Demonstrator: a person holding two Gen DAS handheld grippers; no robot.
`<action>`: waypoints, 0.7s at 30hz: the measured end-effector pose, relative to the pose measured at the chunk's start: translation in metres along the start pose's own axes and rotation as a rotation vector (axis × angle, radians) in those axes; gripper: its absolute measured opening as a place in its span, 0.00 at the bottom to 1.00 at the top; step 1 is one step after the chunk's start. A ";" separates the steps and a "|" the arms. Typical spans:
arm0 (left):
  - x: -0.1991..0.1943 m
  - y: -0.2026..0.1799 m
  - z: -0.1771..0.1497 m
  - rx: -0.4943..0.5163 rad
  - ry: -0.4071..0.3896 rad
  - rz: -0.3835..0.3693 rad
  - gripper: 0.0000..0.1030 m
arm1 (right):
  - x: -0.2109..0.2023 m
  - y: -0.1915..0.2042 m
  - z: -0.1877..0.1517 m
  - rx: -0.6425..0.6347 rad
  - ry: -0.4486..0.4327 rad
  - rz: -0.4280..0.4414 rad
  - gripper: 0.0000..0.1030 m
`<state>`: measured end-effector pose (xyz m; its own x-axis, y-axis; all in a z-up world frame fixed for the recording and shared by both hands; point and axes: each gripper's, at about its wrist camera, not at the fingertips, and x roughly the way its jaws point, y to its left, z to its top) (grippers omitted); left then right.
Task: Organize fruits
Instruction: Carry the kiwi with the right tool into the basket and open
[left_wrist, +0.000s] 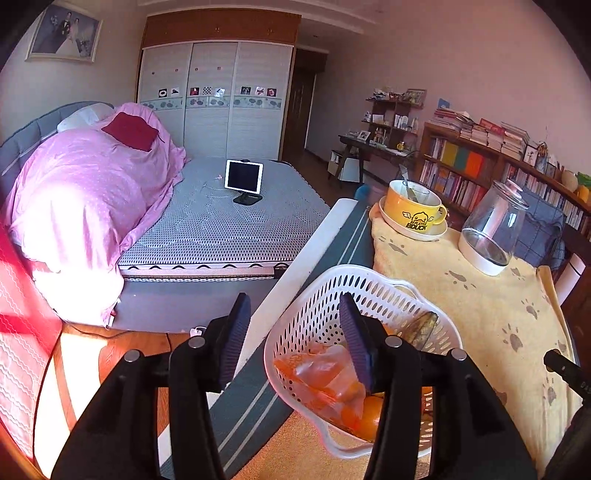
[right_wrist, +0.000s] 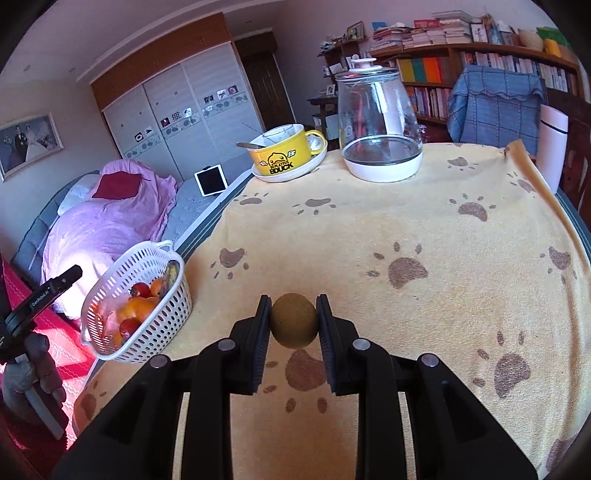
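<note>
Kiwi (right_wrist: 293, 320) held between the two fingers (right_wrist: 263, 325) of the right gripper (right_wrist: 293, 325), which are closed against both its sides – the fruit sits just above the yellow paw-print cloth (right_wrist: 424, 229) covering the tabletop. White perforated basket (right_wrist: 162, 317) stands at the cloth's left edge, well left of the kiwi, tilted slightly; it contains oranges, small red tomatoes and a dark, elongated fruit at its far rim. Left gripper (left_wrist: 291, 332) hovers at the basket's near rim with its fingers (left_wrist: 354, 332) spread wide and nothing between them – one finger is over the basket, the other outside it toward the bed (left_wrist: 221, 221). In the left wrist view the basket (left_wrist: 321, 302) also shows a clear plastic bag (left_wrist: 325, 373) of orange pieces. Beyond the basket, at the cloth's far edge, stand a yellow duck mug (right_wrist: 286, 155) on a saucer and a glass jar (right_wrist: 376, 122) on a white base
</note>
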<state>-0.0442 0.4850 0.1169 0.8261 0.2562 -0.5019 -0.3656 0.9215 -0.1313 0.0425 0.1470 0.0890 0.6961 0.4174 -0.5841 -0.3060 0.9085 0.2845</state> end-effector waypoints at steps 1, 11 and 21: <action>-0.001 0.001 0.000 -0.002 -0.002 0.001 0.51 | 0.003 0.010 0.003 -0.011 0.004 0.021 0.24; -0.009 0.003 0.005 -0.023 -0.023 0.005 0.52 | 0.036 0.096 0.016 -0.130 0.044 0.137 0.24; -0.013 0.016 0.011 -0.061 -0.035 0.007 0.52 | 0.075 0.143 0.018 -0.196 0.103 0.165 0.24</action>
<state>-0.0566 0.4997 0.1304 0.8376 0.2731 -0.4731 -0.3954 0.9006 -0.1803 0.0627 0.3075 0.0994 0.5598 0.5506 -0.6192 -0.5365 0.8104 0.2355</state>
